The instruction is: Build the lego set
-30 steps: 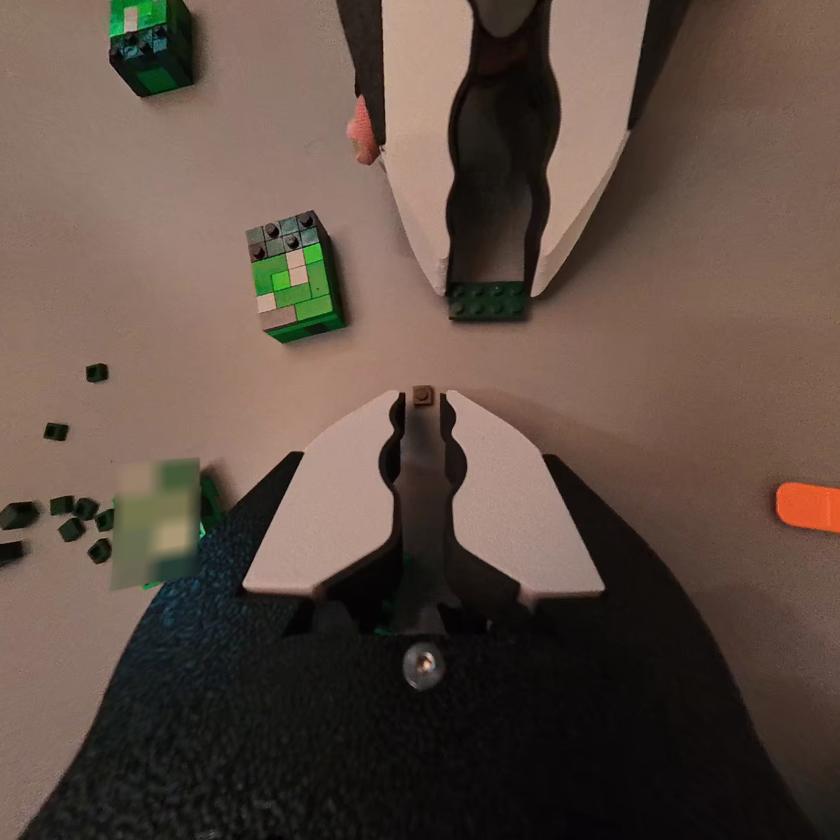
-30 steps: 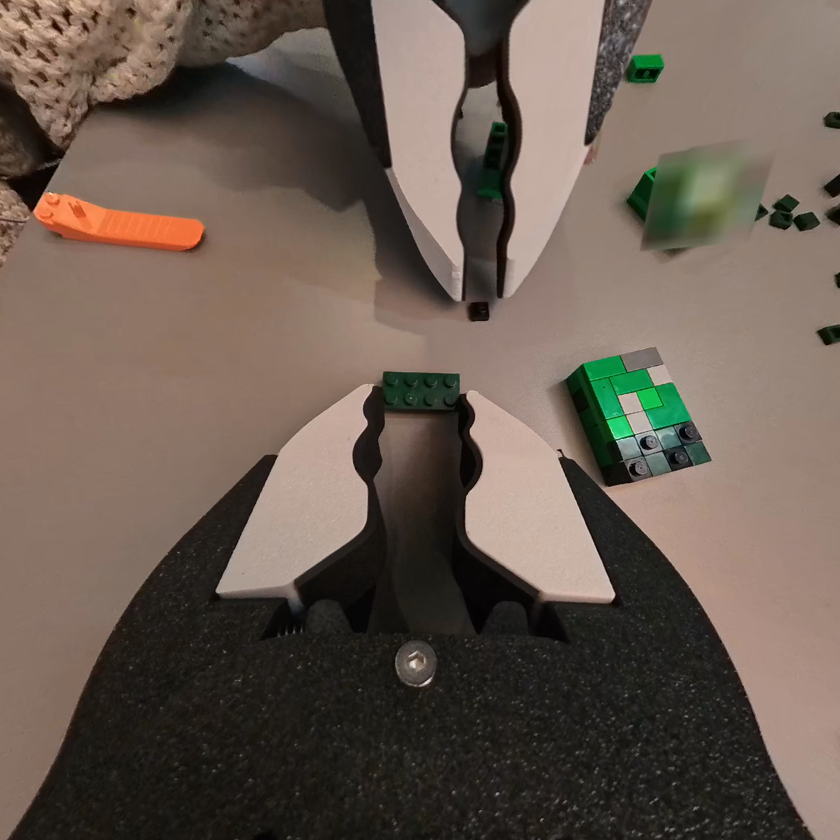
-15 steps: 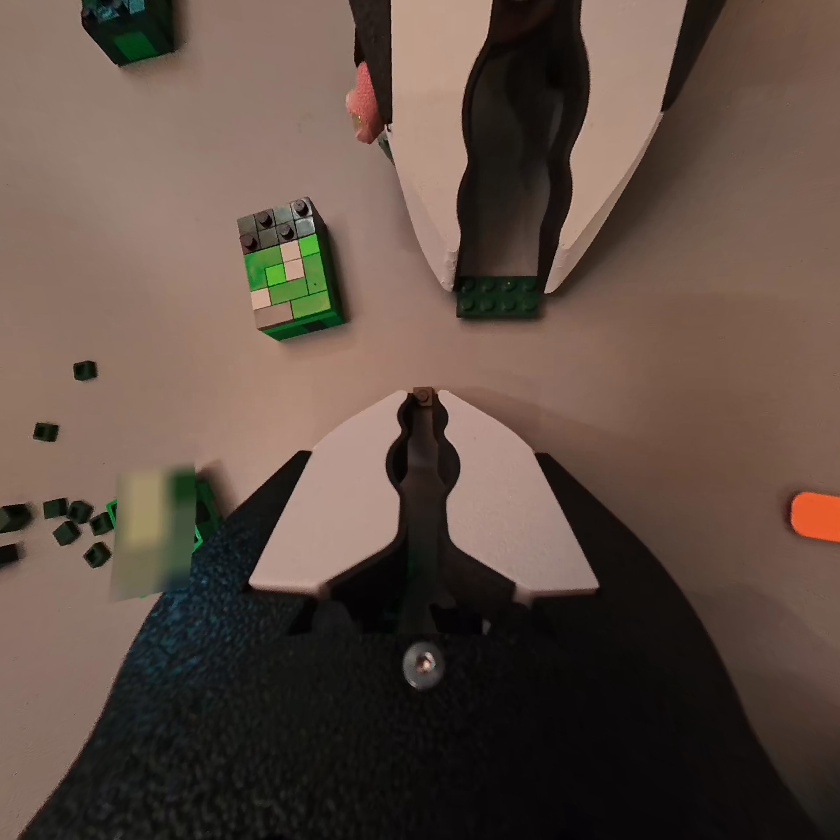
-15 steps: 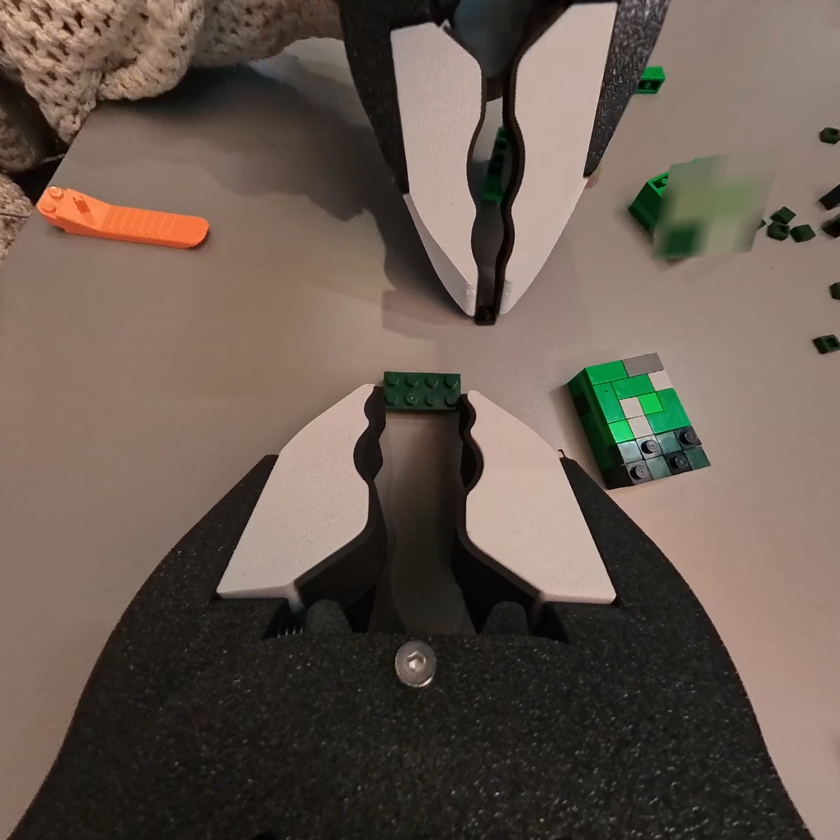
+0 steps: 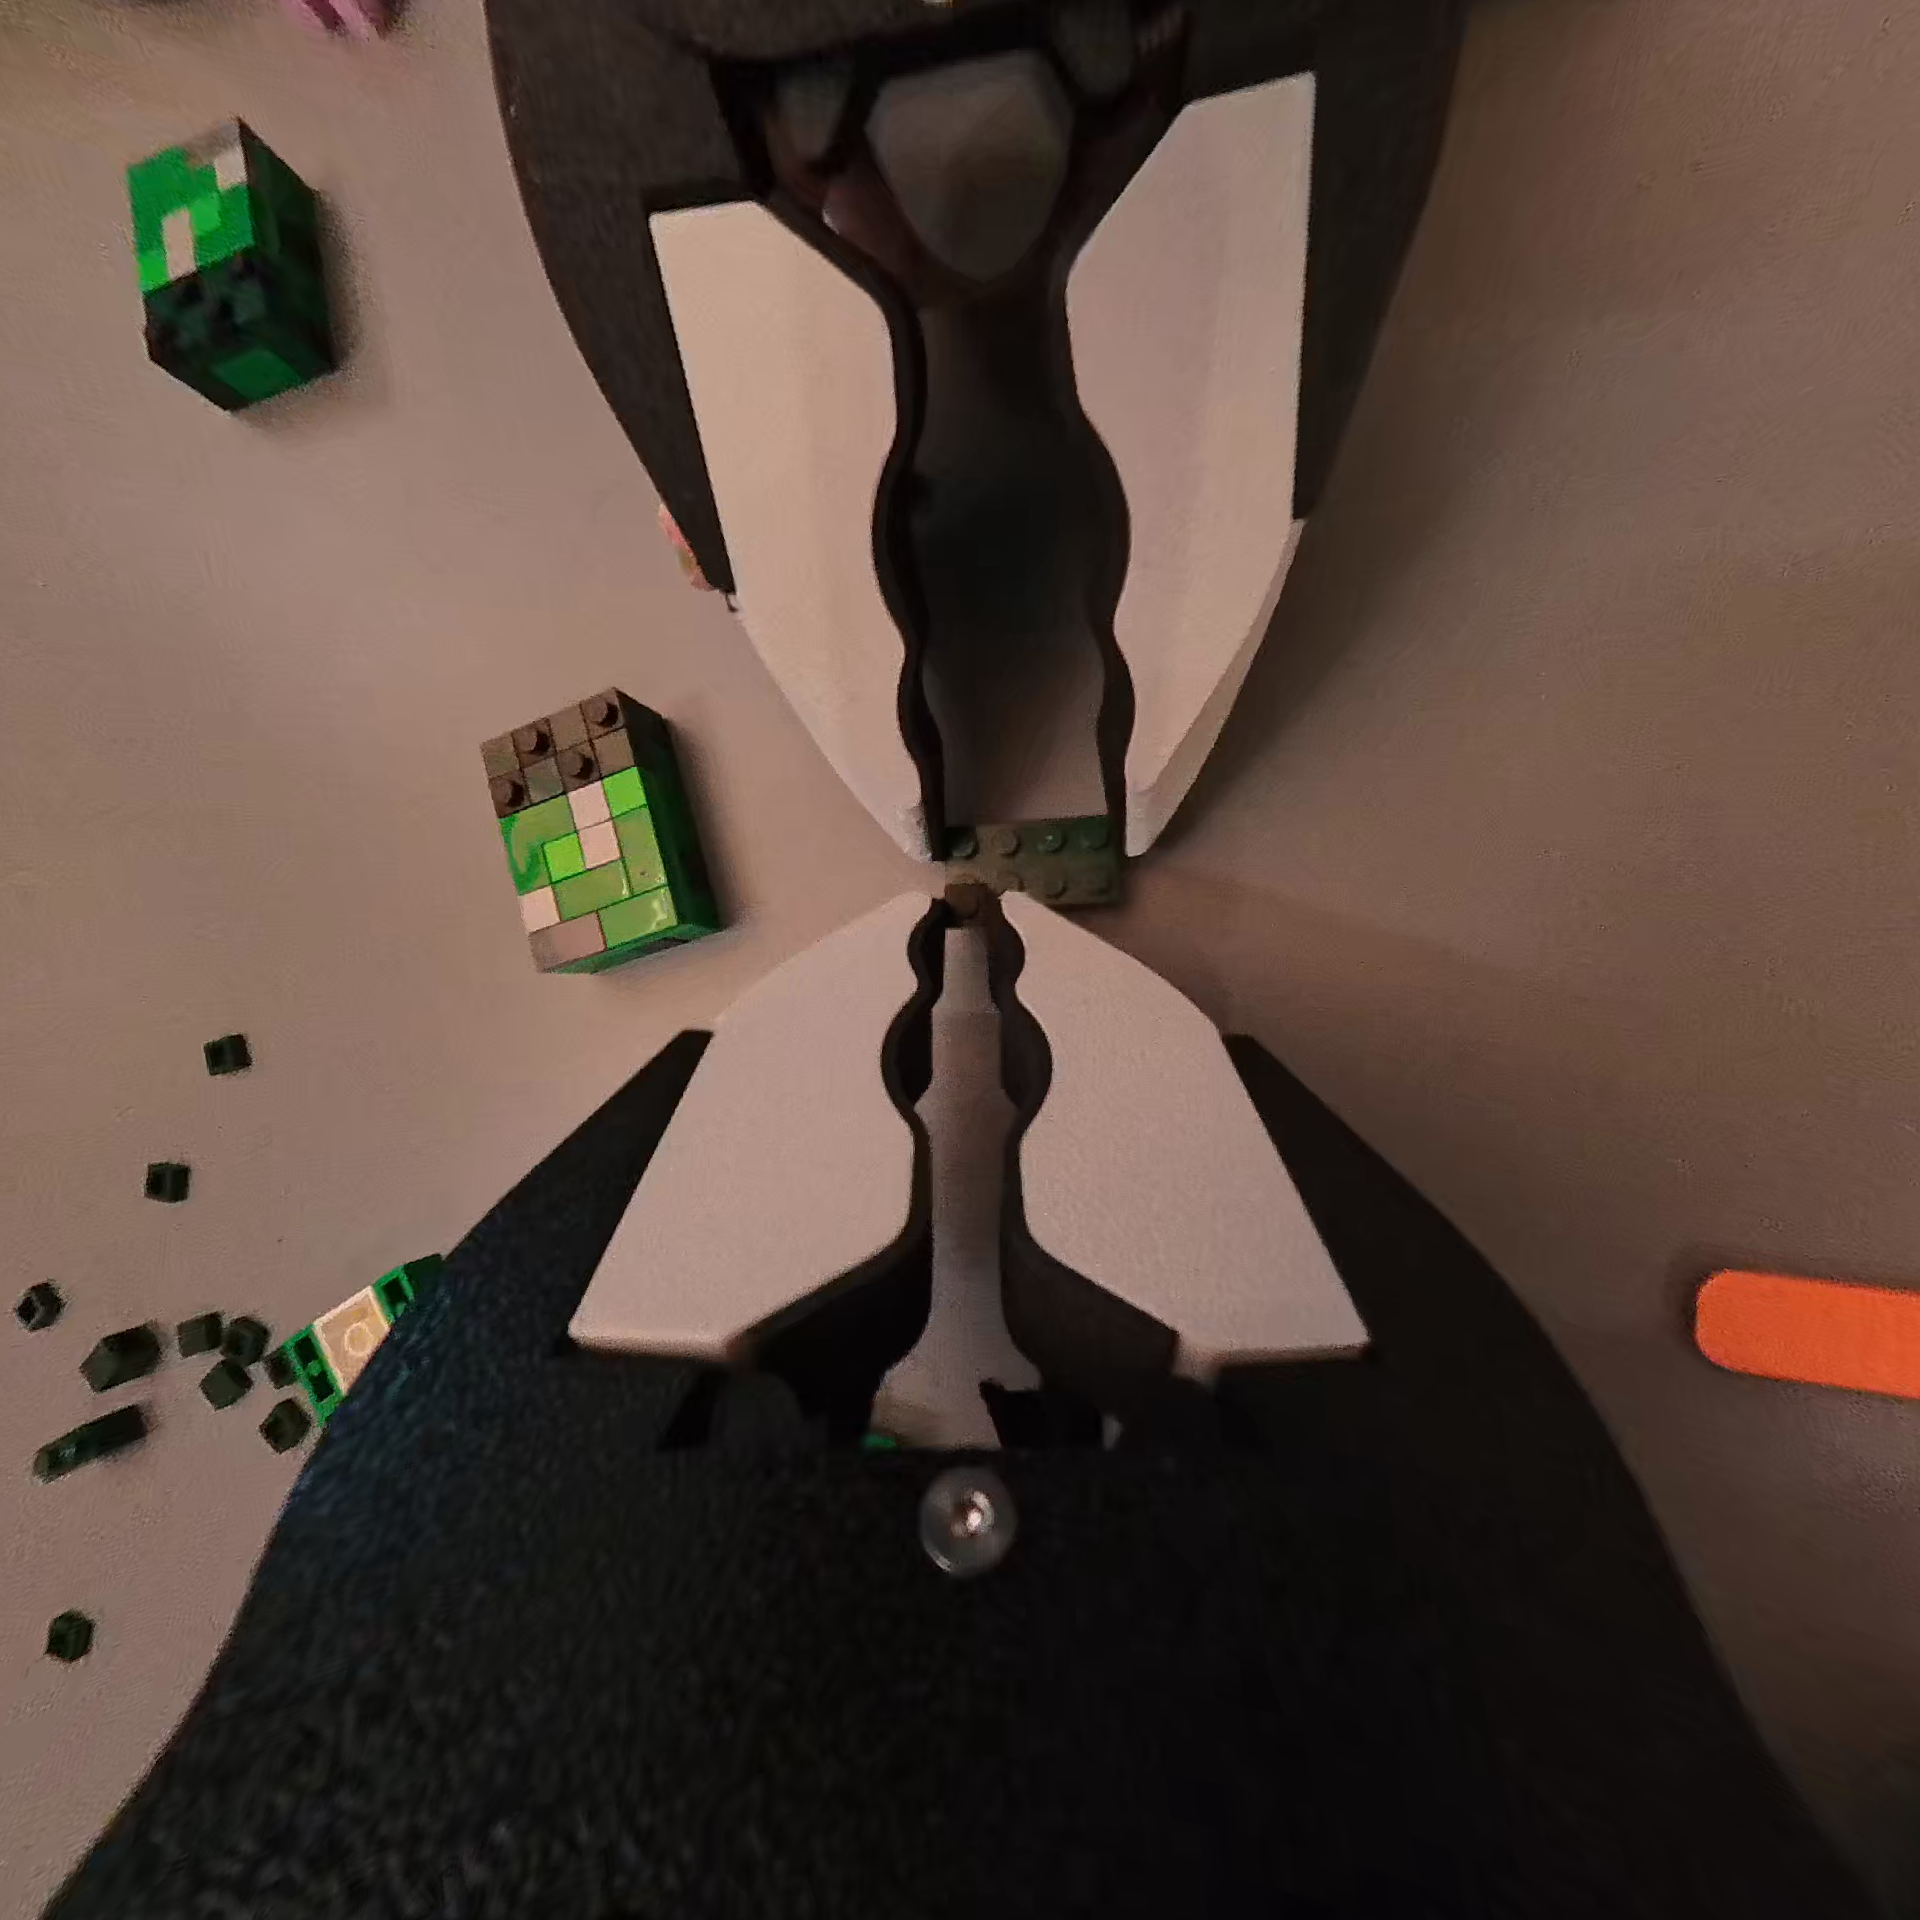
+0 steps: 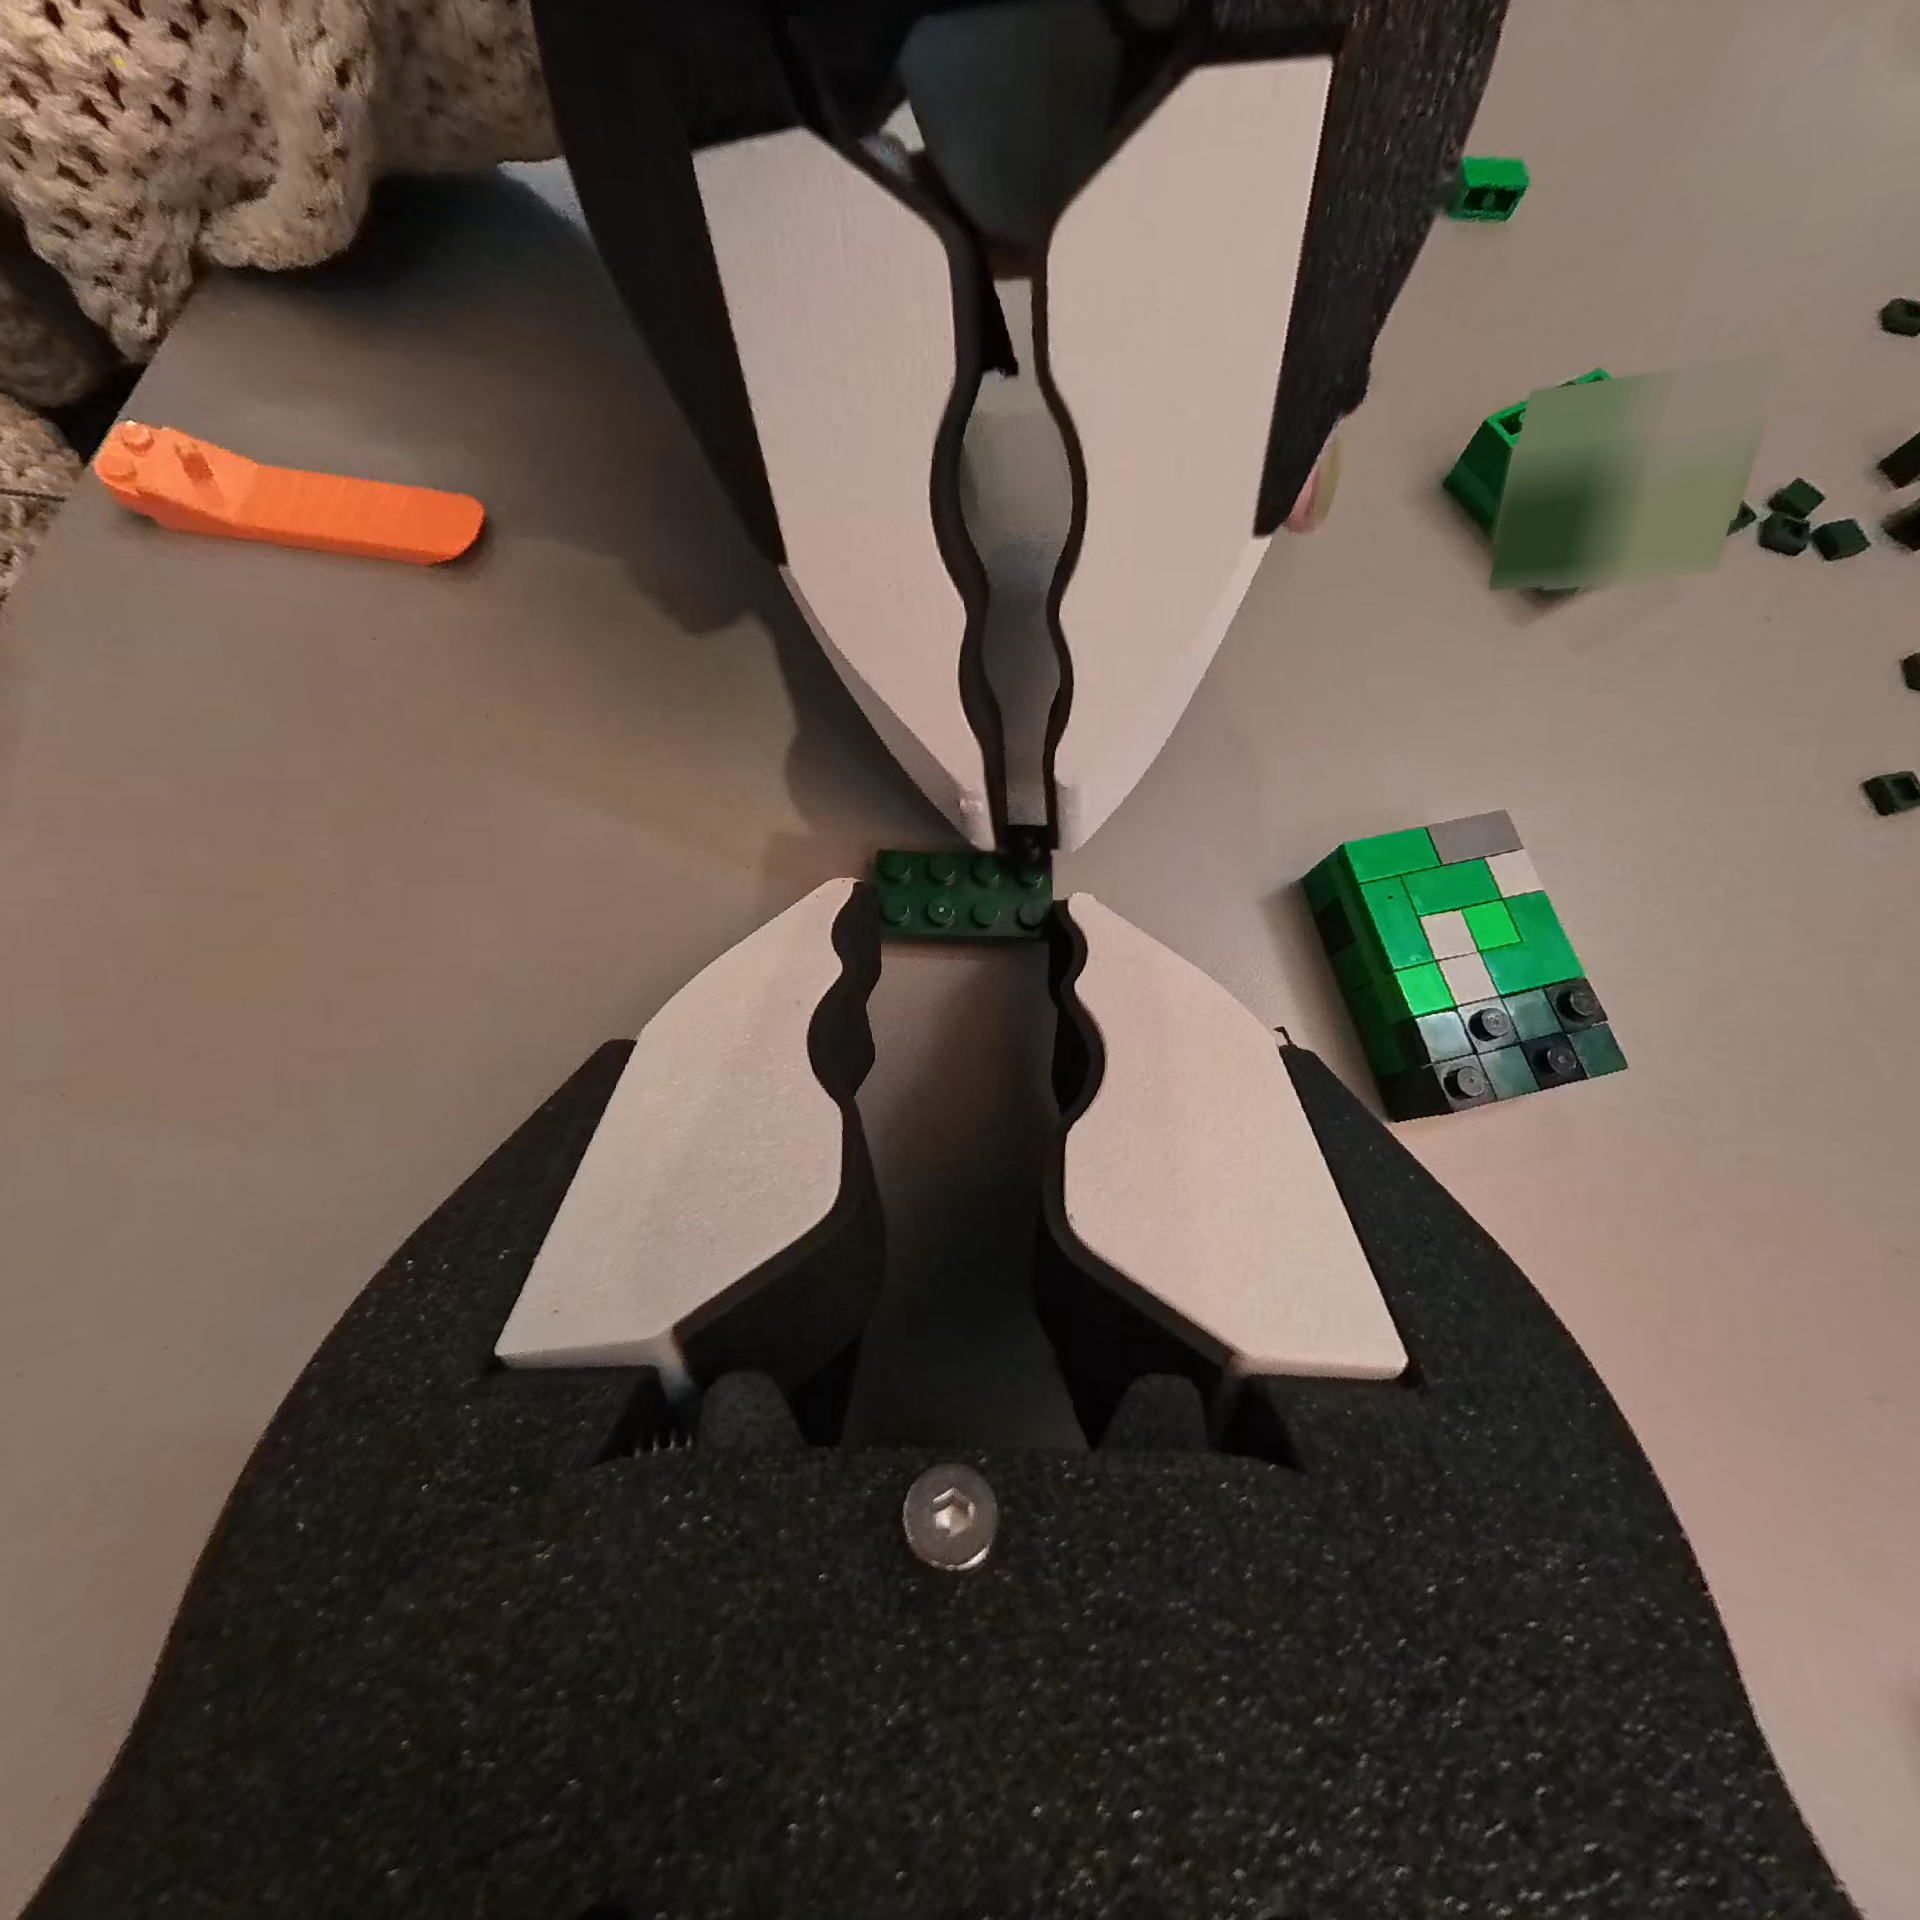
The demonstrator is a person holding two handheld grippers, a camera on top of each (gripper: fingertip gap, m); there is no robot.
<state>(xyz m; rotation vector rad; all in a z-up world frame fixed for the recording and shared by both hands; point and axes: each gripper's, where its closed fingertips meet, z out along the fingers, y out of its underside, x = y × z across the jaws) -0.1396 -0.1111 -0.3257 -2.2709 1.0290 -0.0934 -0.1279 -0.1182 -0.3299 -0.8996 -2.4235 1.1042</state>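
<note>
My right gripper is shut on a dark green 2x4 plate and holds it by its short ends, just above the grey table. My left gripper is shut on a tiny dark 1x1 piece. The two grippers face each other tip to tip. In the right wrist view the left gripper holds the small piece on the plate's far right corner. In the left wrist view the right gripper comes from the top with the plate.
A green mosaic block build lies beside the grippers. A second green cube sits further off. An orange brick separator lies on the other side. Several loose dark green bits are scattered. Knit fabric lies at the table edge. The grippers are tip to tip, or close to it.
My left gripper closed on the small piece and moved forward. The two grippers came together until the piece met the corner of the plate held by the right gripper.
</note>
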